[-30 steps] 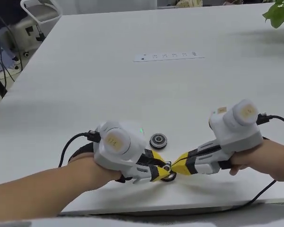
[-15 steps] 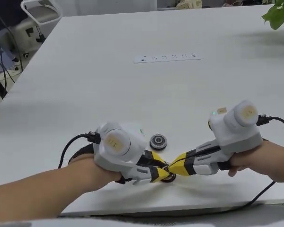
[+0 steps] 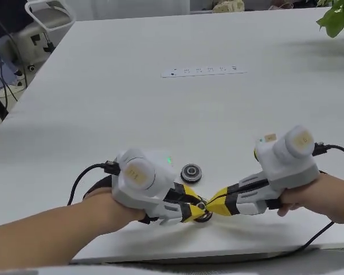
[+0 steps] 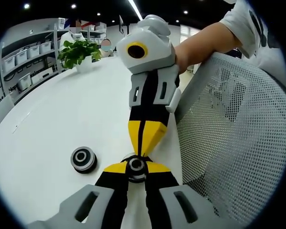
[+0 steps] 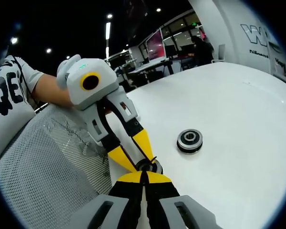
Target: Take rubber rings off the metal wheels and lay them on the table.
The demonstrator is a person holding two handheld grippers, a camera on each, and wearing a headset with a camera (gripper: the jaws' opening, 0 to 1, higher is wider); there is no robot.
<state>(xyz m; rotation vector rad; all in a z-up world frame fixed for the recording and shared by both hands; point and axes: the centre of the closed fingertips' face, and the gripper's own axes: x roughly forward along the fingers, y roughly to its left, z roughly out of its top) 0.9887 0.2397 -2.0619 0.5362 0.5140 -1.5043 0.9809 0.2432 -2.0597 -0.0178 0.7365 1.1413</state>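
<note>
A small metal wheel [image 3: 202,215] with a black rubber ring is held just above the white table [image 3: 160,114], near its front edge. My left gripper [image 3: 196,207] comes in from the left and is shut on the wheel [image 4: 136,166]. My right gripper [image 3: 210,207] meets it from the right, its yellow tips pressed together on the ring at the wheel's edge [image 5: 152,167]. A second wheel [image 3: 191,171] with its ring on lies flat on the table just behind them, also seen as the second wheel [image 4: 83,159] and the second wheel [image 5: 189,140].
A flush power strip [image 3: 203,70] sits mid-table. A plant [image 3: 338,17] stands at the far right corner and a chair [image 3: 46,17] at the far left. A mesh chair back [image 4: 229,119] is close behind the table's front edge. Cables trail from both grippers.
Both grippers stay locked on the same wheel, which they have lowered slightly toward the table's front edge. The second wheel has not moved.
</note>
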